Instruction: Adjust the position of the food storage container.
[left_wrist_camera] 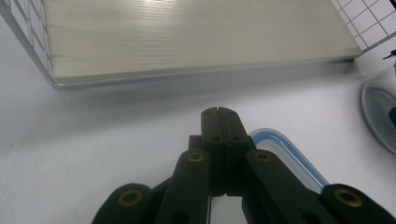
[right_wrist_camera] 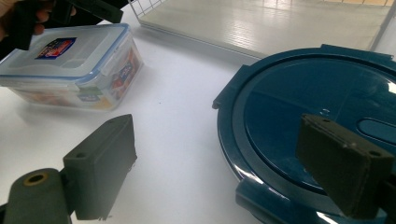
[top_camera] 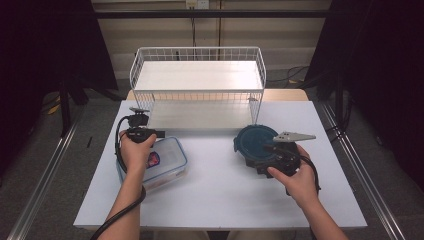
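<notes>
Right gripper point(right_wrist_camera: 219, 172) hangs spread over the blue lid point(right_wrist_camera: 322, 116), gripping nothing; left gripper point(left_wrist_camera: 218, 114), pressed together, hovers above the clear box point(top_camera: 162, 162). Slick lid could easily slip.

high view overhead facing forward, both gripper views low and close, sharing the wire basket point(top_camera: 197, 75)

No words, brands or numbers can be read anywhere. The one printed thing is a small sticker point(right_wrist_camera: 55, 47) on the lid of the clear rectangular container point(right_wrist_camera: 74, 70), which lies near the table's left edge. It is a blue patch with a red and white mark in it (the lettering is too small and blurred to make out). The colourful band on that container's side wall is just as illegible.
</notes>
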A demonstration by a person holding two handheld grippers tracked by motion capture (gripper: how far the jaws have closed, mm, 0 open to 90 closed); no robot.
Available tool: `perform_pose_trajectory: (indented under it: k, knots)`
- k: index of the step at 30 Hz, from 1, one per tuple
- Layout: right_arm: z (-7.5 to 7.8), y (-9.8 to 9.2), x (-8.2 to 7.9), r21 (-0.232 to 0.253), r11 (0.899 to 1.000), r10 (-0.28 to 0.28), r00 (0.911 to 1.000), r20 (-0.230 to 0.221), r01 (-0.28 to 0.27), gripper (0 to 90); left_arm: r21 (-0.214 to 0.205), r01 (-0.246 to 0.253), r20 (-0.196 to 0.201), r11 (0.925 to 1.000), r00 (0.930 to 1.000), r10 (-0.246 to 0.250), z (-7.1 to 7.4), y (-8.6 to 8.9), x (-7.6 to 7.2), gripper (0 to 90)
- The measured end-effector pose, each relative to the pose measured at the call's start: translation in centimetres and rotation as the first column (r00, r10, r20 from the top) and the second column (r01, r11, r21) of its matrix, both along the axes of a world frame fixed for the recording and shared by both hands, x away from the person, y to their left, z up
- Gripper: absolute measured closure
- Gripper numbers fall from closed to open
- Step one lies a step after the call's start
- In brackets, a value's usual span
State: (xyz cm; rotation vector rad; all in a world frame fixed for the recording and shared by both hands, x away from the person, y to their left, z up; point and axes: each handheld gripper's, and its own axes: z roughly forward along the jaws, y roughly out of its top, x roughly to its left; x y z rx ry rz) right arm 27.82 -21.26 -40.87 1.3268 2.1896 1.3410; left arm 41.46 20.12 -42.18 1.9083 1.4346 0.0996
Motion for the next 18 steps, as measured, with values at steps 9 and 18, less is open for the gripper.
perform_pose_trajectory:
  k: [9, 18]
  knots:
    - [-0.2, -0.1, 0.0, -0.003, 1.000, 0.000, 1.0000, -0.005, 0.000, 12.0, -0.014, 0.055, -0.020, 0.9984, 0.9983, -0.055, 0.0, -1.3, -0.2, 90.0]
    - [-0.1, 0.3, -0.1, -0.006, 1.000, 0.010, 0.9999, -0.004, -0.010, 12.0, -0.038, 0.125, -0.027, 0.9914, 0.9916, -0.126, -0.1, -2.8, -1.4, 90.0]
